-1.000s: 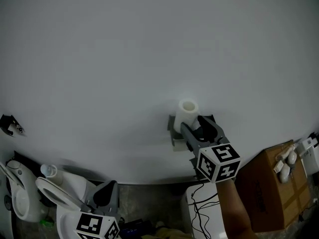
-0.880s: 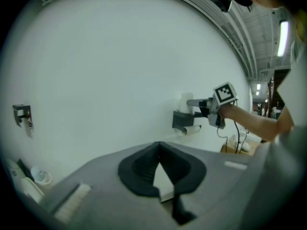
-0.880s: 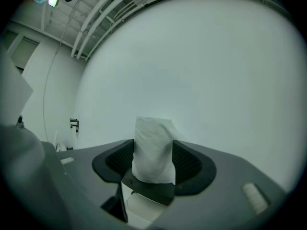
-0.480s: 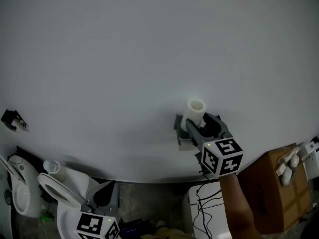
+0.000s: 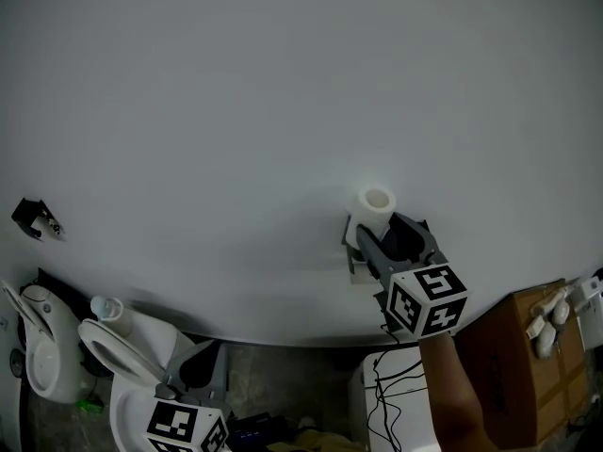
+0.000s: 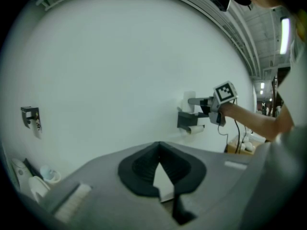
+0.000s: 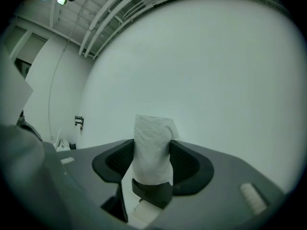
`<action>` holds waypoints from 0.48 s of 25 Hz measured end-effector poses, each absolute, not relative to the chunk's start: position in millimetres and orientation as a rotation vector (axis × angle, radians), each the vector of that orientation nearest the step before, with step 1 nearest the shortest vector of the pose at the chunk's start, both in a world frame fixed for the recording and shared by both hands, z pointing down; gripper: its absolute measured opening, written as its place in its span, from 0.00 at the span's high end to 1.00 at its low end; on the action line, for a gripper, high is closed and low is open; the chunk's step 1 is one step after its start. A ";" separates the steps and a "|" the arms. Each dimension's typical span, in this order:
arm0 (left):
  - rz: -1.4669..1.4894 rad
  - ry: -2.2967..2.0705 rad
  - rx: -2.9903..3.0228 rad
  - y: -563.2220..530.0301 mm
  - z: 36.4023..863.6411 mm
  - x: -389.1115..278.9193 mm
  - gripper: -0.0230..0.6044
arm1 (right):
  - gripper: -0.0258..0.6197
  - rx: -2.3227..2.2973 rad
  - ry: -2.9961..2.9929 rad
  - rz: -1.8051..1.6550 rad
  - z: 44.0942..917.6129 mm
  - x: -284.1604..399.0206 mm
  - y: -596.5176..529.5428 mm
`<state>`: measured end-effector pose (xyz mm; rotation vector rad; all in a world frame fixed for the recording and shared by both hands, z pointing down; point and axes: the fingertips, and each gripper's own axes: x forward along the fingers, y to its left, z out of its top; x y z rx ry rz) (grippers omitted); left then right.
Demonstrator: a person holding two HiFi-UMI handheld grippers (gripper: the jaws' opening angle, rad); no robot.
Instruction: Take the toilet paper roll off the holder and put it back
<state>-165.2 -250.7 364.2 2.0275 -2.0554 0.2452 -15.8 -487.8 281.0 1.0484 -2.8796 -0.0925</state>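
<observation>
A white toilet paper roll (image 5: 377, 207) stands upright just above the grey wall holder (image 5: 354, 255). My right gripper (image 5: 379, 232) reaches in from below right and is shut on the roll. In the right gripper view the roll (image 7: 152, 145) is pinched between both jaws, with the holder's dark arm (image 7: 152, 193) right under it. The left gripper view shows the same roll (image 6: 189, 99) and holder (image 6: 188, 121) from the side. My left gripper (image 5: 193, 373) hangs low at the bottom left, far from the holder. Its jaws meet at the tips with nothing between them (image 6: 159, 145).
A white toilet (image 5: 127, 347) stands below at the left, by the left gripper. A cardboard box (image 5: 513, 365) sits at the lower right, with a white unit with black cables (image 5: 391, 394) beside it. A small dark fitting (image 5: 36, 219) is fixed on the wall (image 5: 236, 111) at far left.
The head view has drifted, so roll and holder sit further right in the picture. The right gripper keeps its hold on the roll above the holder. The left gripper has barely moved.
</observation>
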 end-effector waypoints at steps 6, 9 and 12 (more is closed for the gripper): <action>0.228 -2.116 1.987 -229.5 358.1 -174.4 0.97 | 0.59 0.950 -2.974 -0.069 266.8 -39.0 -459.4; 0.221 -2.153 1.949 -217.1 356.2 -182.7 0.97 | 0.59 0.855 -3.010 -0.065 265.8 -59.1 -445.2; 0.221 -2.194 1.901 -202.8 355.4 -191.7 0.97 | 0.59 0.757 -3.025 -0.089 270.4 -80.9 -429.5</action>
